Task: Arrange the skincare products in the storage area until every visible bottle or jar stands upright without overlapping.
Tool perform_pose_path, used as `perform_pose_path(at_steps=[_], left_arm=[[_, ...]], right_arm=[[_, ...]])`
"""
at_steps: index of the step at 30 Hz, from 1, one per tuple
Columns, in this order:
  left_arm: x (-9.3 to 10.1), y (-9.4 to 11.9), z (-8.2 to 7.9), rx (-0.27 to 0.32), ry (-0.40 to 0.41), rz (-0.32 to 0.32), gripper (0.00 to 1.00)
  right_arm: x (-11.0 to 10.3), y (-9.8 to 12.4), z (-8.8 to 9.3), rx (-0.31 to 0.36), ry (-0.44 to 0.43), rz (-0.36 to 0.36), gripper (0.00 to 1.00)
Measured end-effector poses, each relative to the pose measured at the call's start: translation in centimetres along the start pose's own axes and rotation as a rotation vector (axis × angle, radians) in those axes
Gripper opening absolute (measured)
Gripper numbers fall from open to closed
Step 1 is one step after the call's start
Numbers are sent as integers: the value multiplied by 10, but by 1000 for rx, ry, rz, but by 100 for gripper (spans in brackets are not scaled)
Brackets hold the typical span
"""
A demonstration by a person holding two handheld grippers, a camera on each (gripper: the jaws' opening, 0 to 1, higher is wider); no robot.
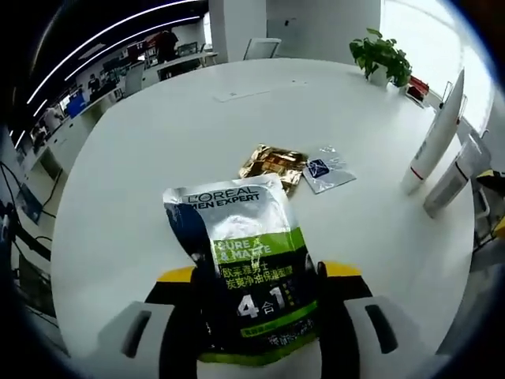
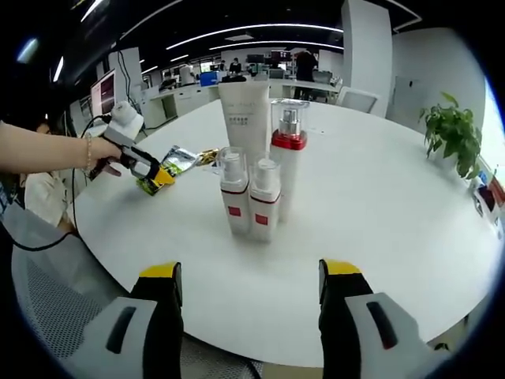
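Left gripper view: L'Oréal sachet (image 1: 245, 268) pinched between left tongs (image 1: 256, 316).

A large round white table (image 2: 394, 237) fills the foreground of an open-plan office; a potted green plant (image 2: 454, 134) stands near its far edge, beside bright windows; a white pillar (image 2: 367, 43) rises behind the table, with an empty chair (image 1: 262, 49) drawn up near it; rows of desks with monitors (image 2: 197, 83) run back under long ceiling light strips (image 2: 260, 30); the ceiling is dark
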State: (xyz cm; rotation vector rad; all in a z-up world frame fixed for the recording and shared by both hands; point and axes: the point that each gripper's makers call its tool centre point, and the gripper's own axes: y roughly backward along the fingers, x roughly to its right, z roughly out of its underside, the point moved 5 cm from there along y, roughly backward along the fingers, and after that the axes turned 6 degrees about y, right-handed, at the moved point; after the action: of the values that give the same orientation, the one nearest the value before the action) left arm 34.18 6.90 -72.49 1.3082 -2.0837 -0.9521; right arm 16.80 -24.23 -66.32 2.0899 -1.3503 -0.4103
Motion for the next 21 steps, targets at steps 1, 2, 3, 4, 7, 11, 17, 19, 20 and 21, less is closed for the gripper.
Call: perform_pose_path(at_steps=[1, 2, 3, 4, 7, 11, 17, 19, 20, 21], left_arm=[[1, 1, -1, 3, -2, 2, 48], [1, 1, -1, 2, 1, -1, 44], [1, 2, -1, 4, 4, -3, 41], [-9, -6, 1, 1, 14, -8, 38], [-4, 4, -2, 7, 24, -20, 26], [-10, -5, 0, 14, 55, -16, 16], [-12, -6, 1, 25, 75, -34, 5], [-10, -1, 3, 31, 90, -32, 3], [-10, 0, 3, 33, 93, -29, 3], [-9, 0, 3, 34, 100, -26, 3]], right_arm=[[0, 0, 0, 0, -1, 1, 70], [0, 1, 0, -1, -1, 2, 70], [0, 1, 0, 0, -1, 3, 70], [0, 1, 0, 1, -2, 4, 70], [0, 0, 0, 0, -1, 4, 70], [1, 0, 0, 1, -1, 5, 70], [1, 0, 0, 5, -4, 7, 70], [2, 1, 0, 7, -5, 7, 70], [2, 1, 0, 8, -5, 7, 70], [2, 1, 0, 10, -5, 6, 70]])
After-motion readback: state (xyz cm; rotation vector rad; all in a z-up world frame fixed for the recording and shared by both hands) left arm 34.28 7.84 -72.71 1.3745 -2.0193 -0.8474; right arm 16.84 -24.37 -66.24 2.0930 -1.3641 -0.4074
